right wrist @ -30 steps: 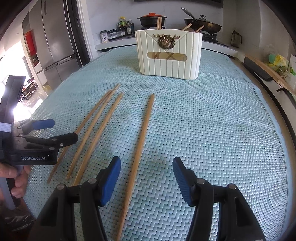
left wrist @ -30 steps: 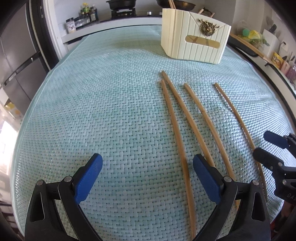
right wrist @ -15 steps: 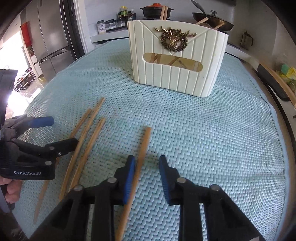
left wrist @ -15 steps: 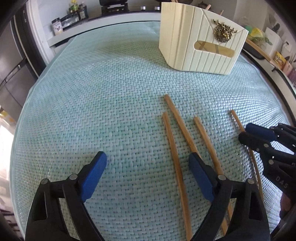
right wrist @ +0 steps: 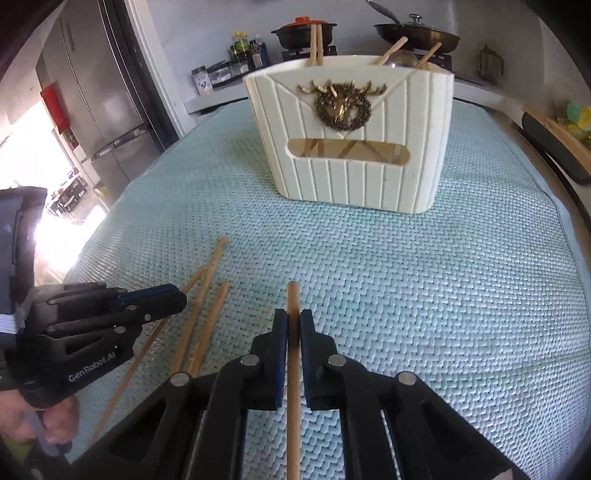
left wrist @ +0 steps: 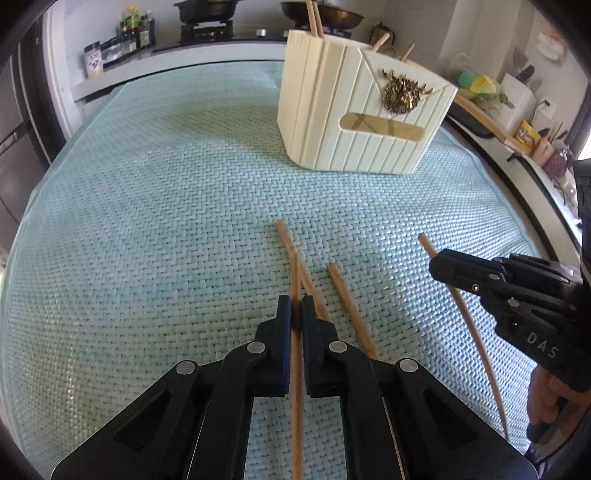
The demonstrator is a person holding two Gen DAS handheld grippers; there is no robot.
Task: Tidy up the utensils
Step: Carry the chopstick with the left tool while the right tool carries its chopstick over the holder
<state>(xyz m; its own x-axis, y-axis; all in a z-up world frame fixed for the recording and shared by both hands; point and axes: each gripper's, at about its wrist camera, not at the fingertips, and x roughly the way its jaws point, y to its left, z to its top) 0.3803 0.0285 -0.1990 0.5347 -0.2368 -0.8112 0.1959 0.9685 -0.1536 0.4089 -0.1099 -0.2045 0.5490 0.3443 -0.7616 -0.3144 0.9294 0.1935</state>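
My left gripper (left wrist: pixel 294 304) is shut on a wooden chopstick (left wrist: pixel 294 273) that runs back between its fingers. My right gripper (right wrist: pixel 293 317) is shut on another chopstick (right wrist: pixel 293 295); it also shows in the left wrist view (left wrist: pixel 437 262), holding that chopstick (left wrist: pixel 476 354). Two more chopsticks (left wrist: pixel 349 306) lie on the teal woven mat (left wrist: pixel 166 221). A cream ribbed utensil holder (right wrist: pixel 351 136) with a gold deer emblem stands upright ahead and holds several chopsticks. The left gripper shows in the right wrist view (right wrist: pixel 162 301).
A stove with a pot (right wrist: pixel 303 31) and a pan (right wrist: pixel 417 35) stands behind the mat. Spice jars (left wrist: pixel 114 48) line the counter. A steel fridge (right wrist: pixel 107 103) stands to the left. A wooden board and sponges (left wrist: pixel 480 92) lie at the right.
Both grippers have closed, each on a chopstick, and moved forward toward the holder. The left-held chopstick now crosses its neighbour.
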